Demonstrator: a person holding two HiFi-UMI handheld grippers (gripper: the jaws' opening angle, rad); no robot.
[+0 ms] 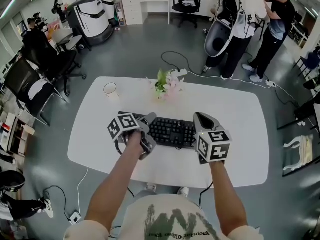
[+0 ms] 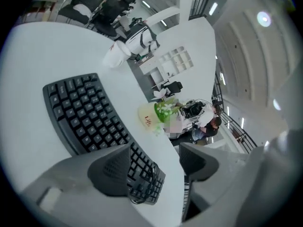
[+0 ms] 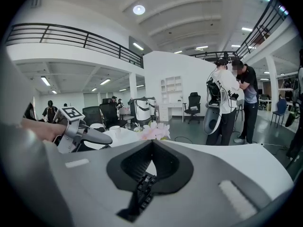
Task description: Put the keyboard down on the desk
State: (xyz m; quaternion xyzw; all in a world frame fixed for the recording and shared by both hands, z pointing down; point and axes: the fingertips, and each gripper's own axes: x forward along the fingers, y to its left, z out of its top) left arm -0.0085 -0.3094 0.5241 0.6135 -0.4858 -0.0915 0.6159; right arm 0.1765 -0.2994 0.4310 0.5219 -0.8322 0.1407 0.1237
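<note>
Standing a bit off from this: it's a big open office with a grey floor, a railed balcony (image 3: 71, 37) running along an upper level and strip lights overhead. There's a white table (image 1: 240, 134) with rounded corners in the middle of the floor. Black office chairs (image 1: 187, 1) are scattered about, and a white machine (image 1: 95, 14) is parked off past the table's far left corner. Two people (image 1: 272, 29) stand well beyond the far right corner. A cable (image 1: 175, 59) snakes over the floor behind the table.

On the table, a small pot of pink flowers (image 1: 167, 84) sits near the middle of the far edge. A white mug (image 1: 110, 89) sits toward the far left corner.

The keyboard (image 1: 172, 131) is black, full-size, with a slightly curved body. A dark cable loop (image 2: 142, 193) is bunched at its left end. It's about mid-table, a touch nearer the edge where the person stands, long side parallel to that edge. Its left part lies flat on the tabletop; can't tell if the right end is fully down.

The left gripper (image 1: 149, 132) hovers over the keyboard's left end, rolled over sideways, jaws spread wide and gripping nothing. The right gripper (image 1: 201, 120) has its jaws pinched onto the keyboard's right end.
</note>
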